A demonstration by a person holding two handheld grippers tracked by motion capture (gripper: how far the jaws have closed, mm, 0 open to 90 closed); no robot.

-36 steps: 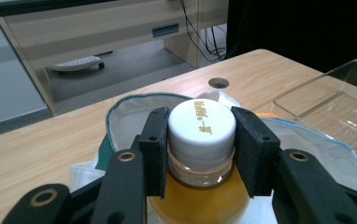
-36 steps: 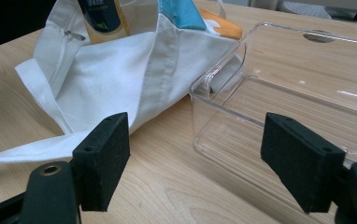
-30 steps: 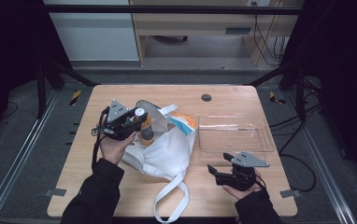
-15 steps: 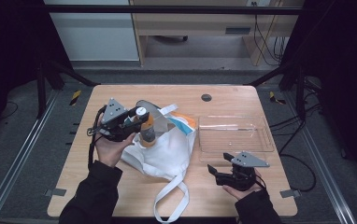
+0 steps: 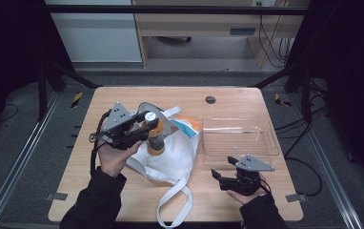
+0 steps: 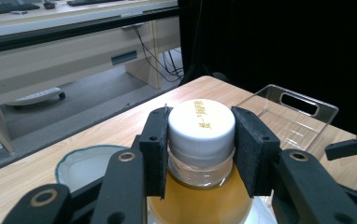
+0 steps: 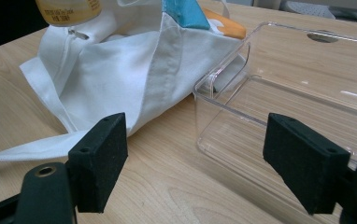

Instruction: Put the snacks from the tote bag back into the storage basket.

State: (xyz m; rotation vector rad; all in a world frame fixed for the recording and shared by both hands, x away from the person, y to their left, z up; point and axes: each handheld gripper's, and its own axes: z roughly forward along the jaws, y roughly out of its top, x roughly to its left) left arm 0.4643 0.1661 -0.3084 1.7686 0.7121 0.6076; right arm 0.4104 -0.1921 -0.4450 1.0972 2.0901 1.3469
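Note:
A bottle point(image 5: 155, 139) of amber liquid with a white cap hangs over the white cloth bag point(image 5: 176, 153), clear of its mouth. My left gripper point(image 5: 147, 125) is shut on the bottle's cap point(image 6: 201, 122), one pad on each side. In the right gripper view the bottle's base point(image 7: 69, 11) shows above the bag point(image 7: 134, 65). My right gripper point(image 5: 223, 168) rests low near the table's front right, beside the clear plastic tray point(image 5: 239, 120). Its jaws have just opened a little and stand open point(image 7: 204, 158) with nothing between them.
The clear tray point(image 7: 289, 60) lies right of the bag. A white plate with a green rim point(image 6: 90, 161) sits at the bag's far side. The bag's straps point(image 5: 173, 205) trail toward the front edge. A round hole point(image 5: 210, 99) marks the far tabletop.
The left gripper has lifted the bottle up out of the bag, so more of the bottle shows. The right hand has stayed put.

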